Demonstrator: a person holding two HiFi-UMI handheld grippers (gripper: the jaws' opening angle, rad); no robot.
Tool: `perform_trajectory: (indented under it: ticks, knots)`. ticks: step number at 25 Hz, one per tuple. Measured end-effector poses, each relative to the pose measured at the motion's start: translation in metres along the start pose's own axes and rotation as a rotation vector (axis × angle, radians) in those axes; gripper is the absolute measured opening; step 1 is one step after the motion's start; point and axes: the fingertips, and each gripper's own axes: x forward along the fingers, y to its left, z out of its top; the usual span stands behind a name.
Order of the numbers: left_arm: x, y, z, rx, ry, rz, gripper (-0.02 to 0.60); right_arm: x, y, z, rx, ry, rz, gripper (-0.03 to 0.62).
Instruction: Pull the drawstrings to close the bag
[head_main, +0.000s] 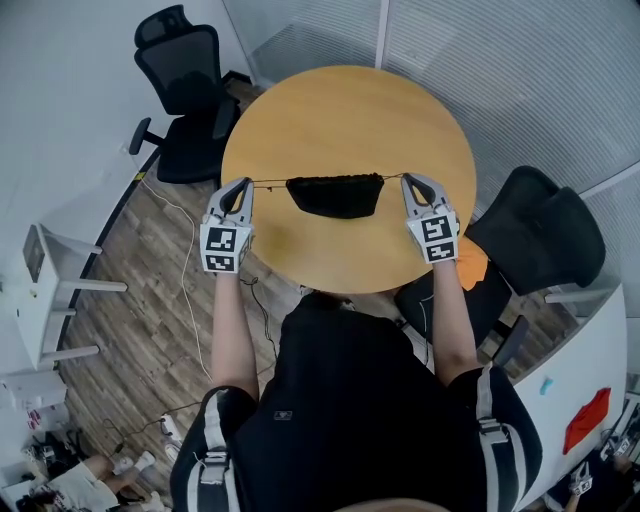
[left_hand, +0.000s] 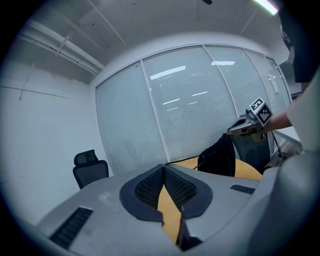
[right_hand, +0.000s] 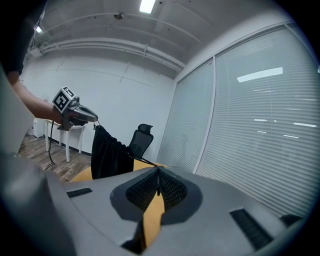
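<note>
Since the left gripper (head_main: 241, 187) is pinched shut on the left drawstring (head_main: 268, 181), the black bag (head_main: 336, 195) hangs mid-span over the round wooden table (head_main: 340, 110), and the right gripper (head_main: 409, 181) is pinched on the right drawstring (head_main: 392, 176), draw both hands outward evenly and level, so the mouth cinches without tilting. An office chair (head_main: 185, 90) stands left, blinds (head_main: 520, 70) and a second chair (head_main: 540, 235) right.
</note>
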Motion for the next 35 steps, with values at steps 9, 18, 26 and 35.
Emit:
perform_trajectory:
  ticks: [9, 18, 26, 35]
  knots:
    - [-0.001, 0.014, -0.01, -0.032, 0.027, 0.058, 0.018, 0.005, -0.009, -0.004, -0.007, 0.002, 0.007, 0.058]
    - [0.0, 0.025, -0.018, -0.062, 0.04, 0.071, 0.018, 0.012, -0.014, -0.005, -0.002, 0.012, 0.004, 0.058]
    - [0.0, 0.039, -0.022, -0.06, 0.046, 0.098, 0.018, 0.016, -0.018, -0.008, -0.018, 0.03, -0.002, 0.058]
    - [-0.003, 0.051, -0.031, -0.074, 0.058, 0.115, 0.018, 0.018, -0.019, -0.01, -0.039, 0.046, -0.019, 0.058]
